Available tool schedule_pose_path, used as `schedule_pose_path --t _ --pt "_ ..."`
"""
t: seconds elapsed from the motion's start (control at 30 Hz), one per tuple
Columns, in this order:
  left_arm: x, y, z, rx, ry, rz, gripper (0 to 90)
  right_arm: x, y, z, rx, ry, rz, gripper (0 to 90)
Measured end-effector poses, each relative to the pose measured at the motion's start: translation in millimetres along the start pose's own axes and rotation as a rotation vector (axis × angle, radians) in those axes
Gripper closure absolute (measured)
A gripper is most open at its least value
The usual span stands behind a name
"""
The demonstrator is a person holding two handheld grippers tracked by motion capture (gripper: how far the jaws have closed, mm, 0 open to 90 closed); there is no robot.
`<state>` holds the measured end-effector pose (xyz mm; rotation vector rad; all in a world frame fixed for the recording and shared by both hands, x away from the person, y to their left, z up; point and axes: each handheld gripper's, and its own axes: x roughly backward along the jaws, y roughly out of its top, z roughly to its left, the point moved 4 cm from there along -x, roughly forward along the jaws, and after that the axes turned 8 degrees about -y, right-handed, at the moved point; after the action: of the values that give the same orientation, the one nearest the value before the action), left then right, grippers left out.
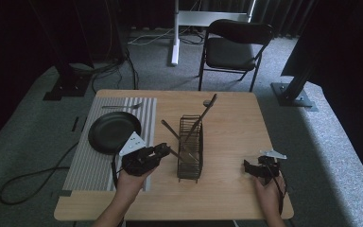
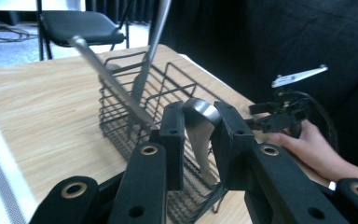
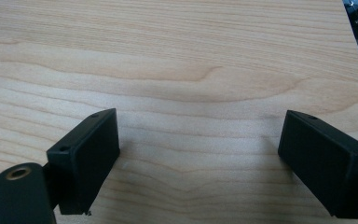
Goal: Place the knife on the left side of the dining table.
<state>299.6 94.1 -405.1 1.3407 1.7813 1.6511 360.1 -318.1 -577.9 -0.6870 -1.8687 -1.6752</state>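
Observation:
A black wire basket (image 1: 190,149) stands mid-table, and two metal utensils lean out of it: a long one (image 1: 207,108) tilts to the far right, a shorter one (image 1: 170,128) to the left. My left gripper (image 1: 164,151) is at the basket's near left side, shut on a metal spoon (image 2: 200,140). The spoon's lower end reaches down inside the basket (image 2: 109,116). My right gripper (image 1: 251,168) hovers open over bare wood near the table's front right. Nothing is between its jaws (image 3: 198,154).
A black plate (image 1: 113,131) lies on a grey striped mat (image 1: 94,165) at the table's left. A utensil (image 1: 123,106) rests at the mat's far end. A folding chair (image 1: 236,47) stands beyond the table. A cable (image 1: 33,177) trails on the floor at left.

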Motion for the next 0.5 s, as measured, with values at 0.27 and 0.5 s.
schedule_pose_path --t 0.27,0.5 --pt "-11.6 10.8 -10.6 -0.075 -0.011 0.004 77.6 -0.1 0.0 0.0 -0.001 0.0 -0.001 11.6" --pt "-24.2 21.7 -12.3 -0.092 -0.017 0.007 78.3 -0.1 0.0 0.0 0.0 0.001 -0.001 11.6"
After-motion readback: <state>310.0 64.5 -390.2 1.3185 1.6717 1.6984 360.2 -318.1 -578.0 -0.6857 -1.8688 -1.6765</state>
